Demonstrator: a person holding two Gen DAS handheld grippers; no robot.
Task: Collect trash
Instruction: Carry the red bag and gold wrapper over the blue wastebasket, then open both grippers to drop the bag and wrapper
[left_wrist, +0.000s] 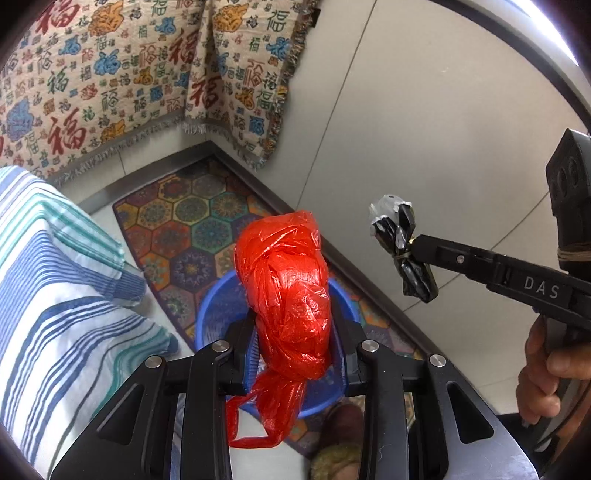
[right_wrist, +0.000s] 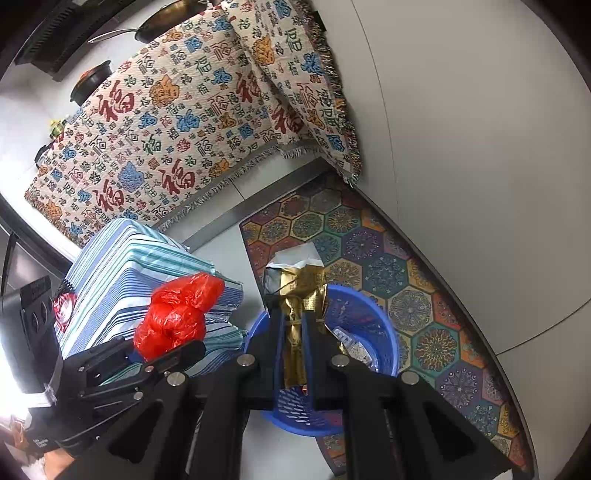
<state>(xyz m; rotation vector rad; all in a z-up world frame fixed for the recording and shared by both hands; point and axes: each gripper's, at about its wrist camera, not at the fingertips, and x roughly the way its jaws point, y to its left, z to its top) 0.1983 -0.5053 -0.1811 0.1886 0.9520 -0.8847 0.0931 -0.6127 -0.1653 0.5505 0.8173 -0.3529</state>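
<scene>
A crumpled red plastic bag (left_wrist: 291, 295) is pinched between the fingers of my left gripper (left_wrist: 291, 328), which is shut on it right above a blue plastic basket (left_wrist: 218, 310). In the right wrist view, my right gripper (right_wrist: 295, 314) is shut on a crumpled gold and silver wrapper (right_wrist: 299, 291) over the blue basket (right_wrist: 373, 317), which holds some scraps. The left wrist view shows the right gripper (left_wrist: 413, 247) from the side with that wrapper (left_wrist: 402, 251), which looks dark from there, up and to the right of the basket. The left gripper (right_wrist: 162, 354) with the red bag (right_wrist: 177, 317) shows left of the basket.
The basket stands on a hexagon-patterned rug (right_wrist: 417, 280) along a grey wall (right_wrist: 480, 147). A blue-striped cloth-covered block (left_wrist: 55, 277) sits close on the left. A patterned blanket (right_wrist: 166, 129) hangs behind. A person's hand (left_wrist: 546, 369) and a foot (left_wrist: 340, 443) are near.
</scene>
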